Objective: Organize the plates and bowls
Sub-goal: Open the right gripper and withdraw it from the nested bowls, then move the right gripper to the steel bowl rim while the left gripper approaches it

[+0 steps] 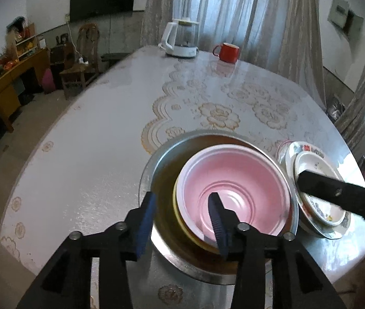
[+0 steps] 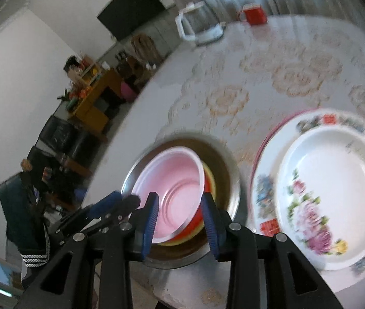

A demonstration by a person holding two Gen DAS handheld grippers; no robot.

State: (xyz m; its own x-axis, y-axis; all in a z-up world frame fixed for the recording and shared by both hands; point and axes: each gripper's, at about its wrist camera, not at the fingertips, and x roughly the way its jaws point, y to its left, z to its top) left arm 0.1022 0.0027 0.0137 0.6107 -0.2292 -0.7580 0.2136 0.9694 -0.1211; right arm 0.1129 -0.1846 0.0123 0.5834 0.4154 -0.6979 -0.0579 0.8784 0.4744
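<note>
While the pink bowl [image 1: 234, 188] sits nested on a yellow bowl [image 1: 179, 219] inside the wide steel basin [image 1: 156, 159], the left gripper [image 1: 182, 221] hangs over the basin's near rim with its jaws parted, one pad outside the pink bowl's wall, one inside, neither pressing. Just right of the basin lies a stack of flowered plates [image 2: 319, 188]. The right gripper [image 2: 179, 221] stands partly open over the basin, holding nothing.

Left gripper [image 1: 182, 216] angles downward, jaws parted; right gripper [image 2: 179, 216] likewise, jaws parted.
</note>
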